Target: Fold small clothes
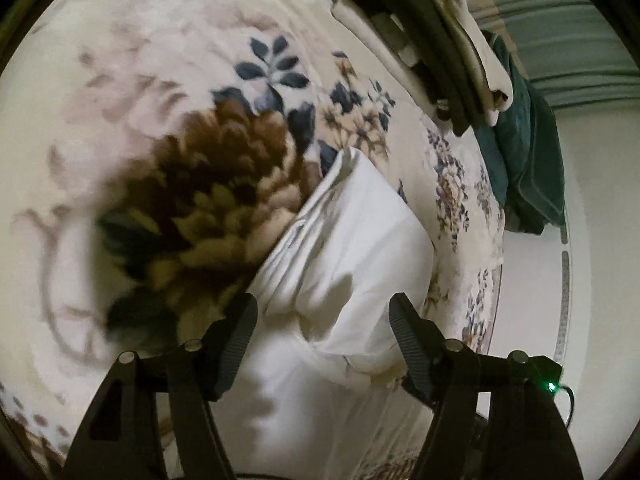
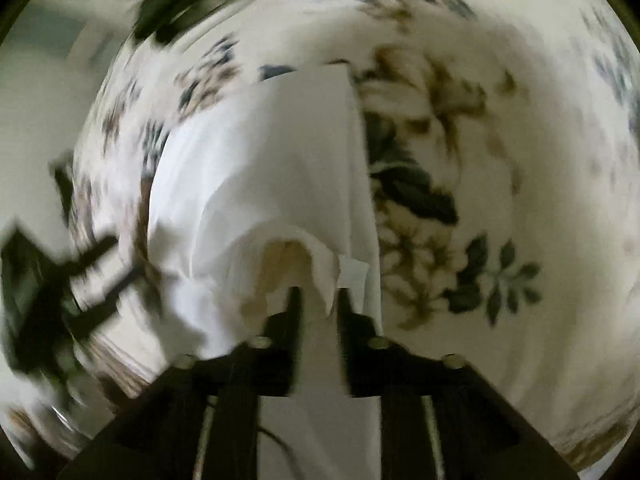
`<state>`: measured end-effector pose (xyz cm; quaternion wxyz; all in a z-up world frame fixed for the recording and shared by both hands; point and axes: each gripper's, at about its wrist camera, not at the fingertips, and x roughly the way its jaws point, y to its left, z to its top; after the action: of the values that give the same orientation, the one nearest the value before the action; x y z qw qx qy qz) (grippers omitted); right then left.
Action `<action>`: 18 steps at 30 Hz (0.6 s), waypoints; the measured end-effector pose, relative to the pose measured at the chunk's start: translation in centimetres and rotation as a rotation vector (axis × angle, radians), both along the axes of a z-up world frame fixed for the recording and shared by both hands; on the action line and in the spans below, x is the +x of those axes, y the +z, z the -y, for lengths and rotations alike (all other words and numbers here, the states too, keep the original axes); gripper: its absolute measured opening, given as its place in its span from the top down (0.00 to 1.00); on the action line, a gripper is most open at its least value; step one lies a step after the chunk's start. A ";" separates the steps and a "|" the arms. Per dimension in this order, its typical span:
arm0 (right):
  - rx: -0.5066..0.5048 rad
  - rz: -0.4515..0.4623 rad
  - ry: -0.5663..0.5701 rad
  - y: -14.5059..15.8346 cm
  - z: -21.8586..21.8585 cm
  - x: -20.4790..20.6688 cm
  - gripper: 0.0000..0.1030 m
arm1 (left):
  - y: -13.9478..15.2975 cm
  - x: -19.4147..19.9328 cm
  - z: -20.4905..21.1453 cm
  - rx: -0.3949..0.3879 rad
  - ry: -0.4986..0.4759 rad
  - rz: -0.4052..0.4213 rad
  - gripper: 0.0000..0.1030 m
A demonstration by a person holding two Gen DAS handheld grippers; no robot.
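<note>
A small white garment (image 1: 344, 240) lies partly folded on a floral blanket (image 1: 160, 80). My left gripper (image 1: 324, 316) is open just above its near end, one finger on each side of the cloth, holding nothing. In the blurred right wrist view the same white garment (image 2: 272, 160) hangs from my right gripper (image 2: 318, 292), whose fingers are nearly closed on a bunched edge of it. The other gripper (image 2: 48, 264) shows as a dark blur at the left.
A stack of folded clothes, cream and dark (image 1: 432, 44), sits at the blanket's far right edge, with a teal cloth (image 1: 524, 152) hanging beside it. The blanket's edge and pale floor (image 1: 592, 280) lie to the right.
</note>
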<state>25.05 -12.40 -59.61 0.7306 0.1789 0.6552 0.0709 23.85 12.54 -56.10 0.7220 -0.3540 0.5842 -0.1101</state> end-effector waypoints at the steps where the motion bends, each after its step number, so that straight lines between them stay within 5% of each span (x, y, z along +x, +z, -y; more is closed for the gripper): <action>1: -0.050 0.020 0.057 0.1 -1.1 0.2 0.69 | -0.2 0.2 0.4 0.006 -0.010 0.001 0.37; 3: -0.153 0.039 0.141 -0.4 -2.9 0.5 0.70 | -0.6 0.6 1.3 0.038 -0.025 0.014 0.49; 4: -0.190 0.051 0.173 -1.0 -3.5 0.9 0.70 | -0.6 0.7 1.7 0.056 -0.037 0.029 0.86; 5: -0.204 0.058 0.188 -1.3 -4.1 1.3 0.70 | -0.6 0.9 2.2 0.082 -0.059 0.034 0.99; 7: -0.229 0.108 0.197 -1.1 -4.6 1.1 0.99 | -0.2 0.9 2.5 0.113 -0.075 0.059 0.96; 12: -0.344 0.260 0.248 1.3 -4.8 -1.5 0.99 | 1.0 0.1 1.1 0.110 -0.062 0.108 0.96; 18: -0.358 0.176 0.400 -1.0 -4.2 -5.3 0.98 | -0.8 0.0 0.5 0.126 -0.081 0.068 0.96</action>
<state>19.76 -8.25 -60.60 0.7762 -0.0927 0.6134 0.1121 23.88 12.01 -56.93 0.7571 -0.2799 0.5791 -0.1141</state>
